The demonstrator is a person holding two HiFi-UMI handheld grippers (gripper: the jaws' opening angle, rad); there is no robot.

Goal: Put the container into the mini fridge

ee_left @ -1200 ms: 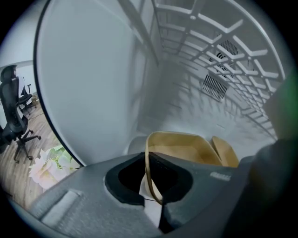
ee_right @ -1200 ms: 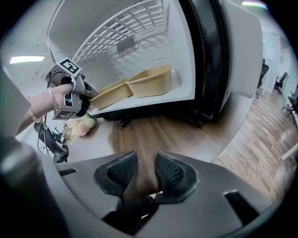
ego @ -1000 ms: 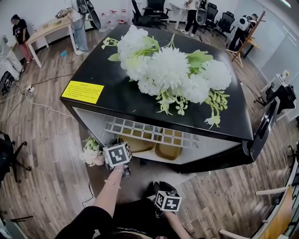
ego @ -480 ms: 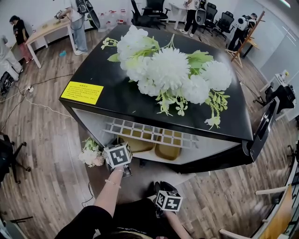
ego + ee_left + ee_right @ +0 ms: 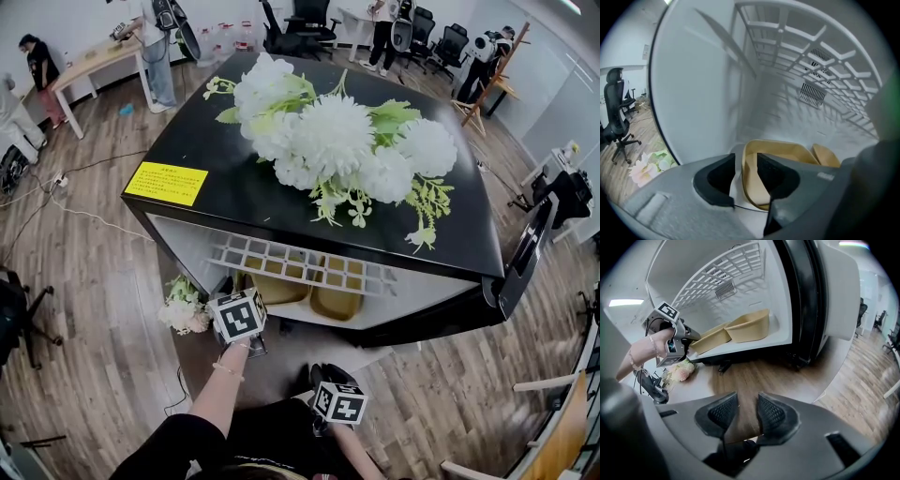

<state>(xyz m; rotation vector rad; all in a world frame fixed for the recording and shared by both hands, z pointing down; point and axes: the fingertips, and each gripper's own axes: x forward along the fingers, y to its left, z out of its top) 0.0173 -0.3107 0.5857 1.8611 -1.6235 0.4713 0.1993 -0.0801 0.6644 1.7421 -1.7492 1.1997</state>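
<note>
Grey left tool (image 5: 746, 161) and right tool (image 5: 747, 401), black pads (image 5: 771, 414), marker cubes (image 5: 237, 316), black sleeve (image 5: 178, 445).

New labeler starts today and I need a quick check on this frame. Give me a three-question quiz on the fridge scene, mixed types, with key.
1. True or false: two tan containers sit side by side inside the mini fridge.
2. What lies on top of the mini fridge? A) a laptop B) white flowers C) a stack of plates
3. Short answer: is the left gripper clamped on one of the tan containers?
Key: 1 true. 2 B. 3 no; its fingers have just been opening, and a container's rim stands between them unpressed.
</note>
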